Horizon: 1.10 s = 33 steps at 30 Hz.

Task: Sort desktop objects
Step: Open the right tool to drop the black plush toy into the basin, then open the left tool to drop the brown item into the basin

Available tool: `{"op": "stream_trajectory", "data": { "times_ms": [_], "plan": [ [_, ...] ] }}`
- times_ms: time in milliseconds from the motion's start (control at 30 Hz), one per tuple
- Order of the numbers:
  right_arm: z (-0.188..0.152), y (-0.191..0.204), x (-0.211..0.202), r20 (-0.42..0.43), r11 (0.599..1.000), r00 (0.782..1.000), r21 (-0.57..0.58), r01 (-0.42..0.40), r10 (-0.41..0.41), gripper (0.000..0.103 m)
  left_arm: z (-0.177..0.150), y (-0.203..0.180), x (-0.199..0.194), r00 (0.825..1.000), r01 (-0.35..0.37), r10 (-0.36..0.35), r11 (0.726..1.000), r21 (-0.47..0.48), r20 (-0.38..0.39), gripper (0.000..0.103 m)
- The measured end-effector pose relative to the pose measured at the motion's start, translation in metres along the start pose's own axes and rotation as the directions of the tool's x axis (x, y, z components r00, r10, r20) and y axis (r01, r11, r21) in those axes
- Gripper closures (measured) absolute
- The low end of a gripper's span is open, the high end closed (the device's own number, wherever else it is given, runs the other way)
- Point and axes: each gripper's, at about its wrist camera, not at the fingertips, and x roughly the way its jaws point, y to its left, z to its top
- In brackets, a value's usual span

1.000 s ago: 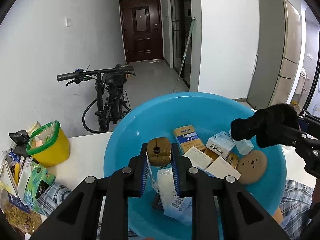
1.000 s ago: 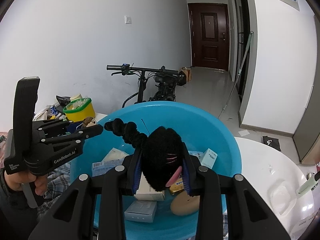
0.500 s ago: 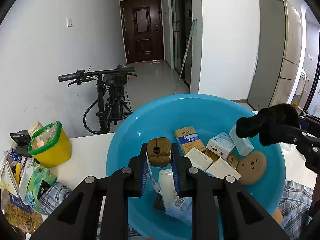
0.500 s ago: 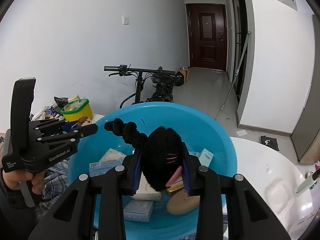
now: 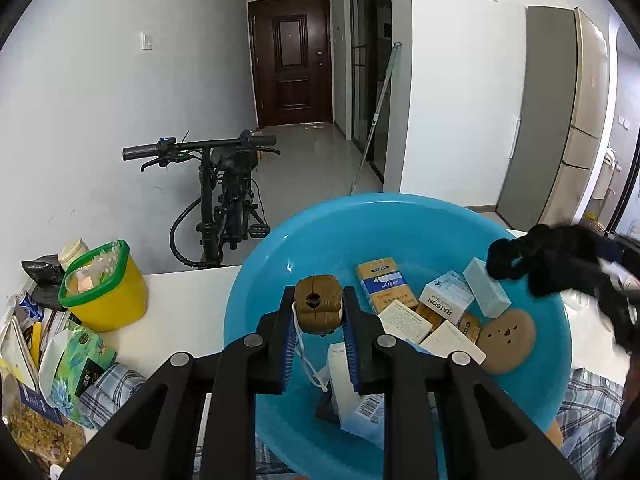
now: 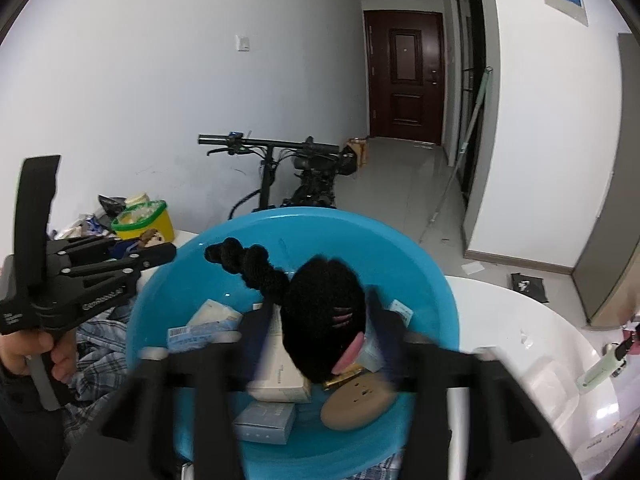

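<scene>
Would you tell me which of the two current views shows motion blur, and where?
Right wrist view: the right gripper and its arms are smeared around the black plush toy; the room stays sharp. Left wrist view: the left gripper and brown toy are crisp; only the right edge blurs.

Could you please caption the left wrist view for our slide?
Left gripper holds a brown toy above the blue basin.
</scene>
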Motion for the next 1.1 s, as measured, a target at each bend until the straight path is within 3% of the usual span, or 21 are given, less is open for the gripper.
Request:
{"op": "stream_trajectory", "data": {
  "times_ms": [67, 600, 1100],
  "plan": [
    [0.001, 0.003, -0.004, 0.028, 0.999, 0.999, -0.018, 0.039, -0.038, 0.0, 0.0, -0.001, 0.0, 1.0, 0.0, 0.0, 1.0, 0.003, -0.001, 0.081],
    [-0.001, 0.01, 0.003, -0.017, 0.997, 0.998, -0.059, 0.057, -0.058, 0.0, 0.002, 0.002, -0.005, 1.0, -0.004, 0.004, 1.0, -0.002, 0.013, 0.081],
    [-0.002, 0.012, 0.005, -0.026, 0.998, 0.999, -0.064, 0.029, -0.031, 0.0, 0.004, 0.003, -0.01, 1.0, 0.001, -0.001, 1.0, -0.003, 0.019, 0.081]
  ]
}}
